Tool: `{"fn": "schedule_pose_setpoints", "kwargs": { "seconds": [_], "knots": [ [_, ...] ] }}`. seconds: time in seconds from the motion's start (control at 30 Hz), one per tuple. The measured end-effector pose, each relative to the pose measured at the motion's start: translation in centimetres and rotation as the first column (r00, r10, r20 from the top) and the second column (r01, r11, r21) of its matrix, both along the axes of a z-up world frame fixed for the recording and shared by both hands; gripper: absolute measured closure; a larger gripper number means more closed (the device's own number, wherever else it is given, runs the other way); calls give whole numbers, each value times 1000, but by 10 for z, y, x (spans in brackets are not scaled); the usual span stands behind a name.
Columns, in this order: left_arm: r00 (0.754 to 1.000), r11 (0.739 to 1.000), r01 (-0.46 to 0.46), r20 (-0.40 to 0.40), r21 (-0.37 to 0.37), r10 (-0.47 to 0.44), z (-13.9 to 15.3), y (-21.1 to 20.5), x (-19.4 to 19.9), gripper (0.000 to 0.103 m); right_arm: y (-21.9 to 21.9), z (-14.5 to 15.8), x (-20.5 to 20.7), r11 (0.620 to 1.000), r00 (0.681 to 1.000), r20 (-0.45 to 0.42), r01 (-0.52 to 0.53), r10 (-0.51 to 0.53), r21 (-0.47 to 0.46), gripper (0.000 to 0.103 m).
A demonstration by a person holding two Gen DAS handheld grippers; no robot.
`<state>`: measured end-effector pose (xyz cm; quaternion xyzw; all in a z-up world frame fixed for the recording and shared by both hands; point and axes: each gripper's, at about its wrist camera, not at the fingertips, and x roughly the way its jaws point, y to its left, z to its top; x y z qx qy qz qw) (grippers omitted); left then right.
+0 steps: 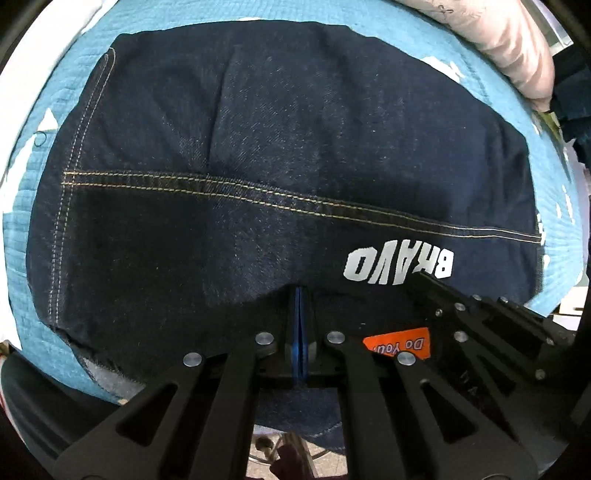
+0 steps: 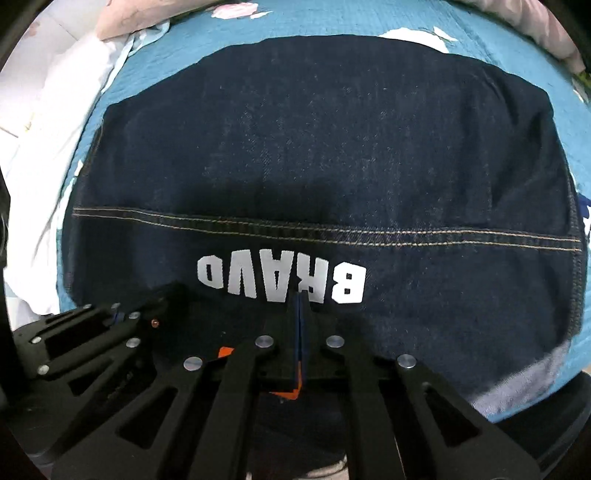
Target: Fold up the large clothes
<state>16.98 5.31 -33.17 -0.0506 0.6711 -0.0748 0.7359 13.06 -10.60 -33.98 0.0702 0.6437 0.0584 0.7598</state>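
Left wrist view: a dark denim garment (image 1: 288, 177) lies spread flat on a bed covered by a blue textured bedspread (image 1: 33, 229) with white patches. A double line of tan stitching (image 1: 258, 192) crosses the denim from side to side, and a second stitched seam runs down its left edge. White lettering reading "BRAVO" (image 1: 399, 267) appears upside down near the lower right, and an orange label (image 1: 400, 343) with partial print lies just beneath it. The left hand-held gripper (image 1: 298, 295) is clenched, its blue pads (image 1: 297, 339) pressed together at the near edge of the denim; whether cloth is caught between them cannot be told. Part of the right hand-held gripper's black frame enters at the lower right. A pink quilted pillow (image 1: 517, 48) sits at the upper right, beyond the bedspread. Below the bed edge a strip of pale floor is visible.

Right wrist view: the same garment (image 2: 332, 166) fills the frame, the lettering (image 2: 284, 278) lying directly ahead of the right hand-held gripper (image 2: 300, 295), which is likewise clenched at the near hem, its hold on the cloth unclear. White bedding (image 2: 48, 110) is bunched at the left, touching the bedspread (image 2: 295, 18), and pink fabric (image 2: 535, 26) shows along the top edge.
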Motion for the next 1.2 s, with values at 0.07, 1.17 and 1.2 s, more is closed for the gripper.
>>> {"fn": "schedule_pose_setpoints", "kwargs": {
  "seconds": [0.07, 1.17, 1.2],
  "knots": [
    [1000, 1000, -3, -3, 0, 3, -1, 1, 0, 101, 2, 0, -1, 1000, 1000, 6, -15, 15, -7, 103],
    [994, 976, -97, 75, 194, 83, 9, 122, -28, 101, -168, 0, -17, 941, 942, -15, 335, -336, -42, 103],
    [994, 971, -97, 76, 221, 82, 10, 117, -29, 101, -169, 3, -18, 937, 937, -20, 347, -348, -33, 103]
  ]
}}
